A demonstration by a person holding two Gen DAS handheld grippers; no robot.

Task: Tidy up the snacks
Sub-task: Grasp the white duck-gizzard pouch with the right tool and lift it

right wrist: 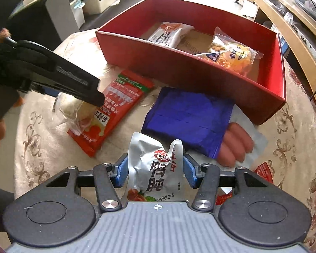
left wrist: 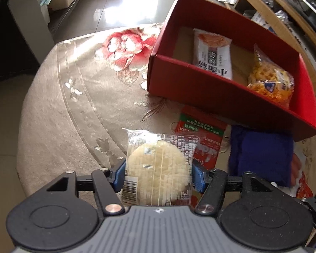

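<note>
- Snacks lie in two places: two packets inside the red cardboard box [right wrist: 200, 67] at the far side of the table [right wrist: 42, 126], the others on the cloth near the box or held in the tools.
- In the box: one flat white pillow pack [right wrist: 168, 34] on the left, and one clear crinkled bag of yellow-orange lattice crisps [right wrist: 231, 55] on the right; a brown card floor shows between them.
- On the table, just near of the box wall: one long glossy red packet [right wrist: 115, 109] with a green end strip, one matte blue foil packet [right wrist: 185, 118] with a serrated edge, and one clear pack of pink sausages [right wrist: 237, 147] partly under the blue one.
- Left tool [left wrist: 159, 175]: blue ribbed pads closed against both sides of one clear wrapper holding a round, pale, bumpy rice cake [left wrist: 158, 168], above the red packet.
- Right tool [right wrist: 155, 170]: its pads clamp one crumpled silver foil pouch [right wrist: 155, 168] with black characters, near of the blue packet.
- Table cover is a beige embossed cloth with red flower prints, under a clear sheet.
</note>
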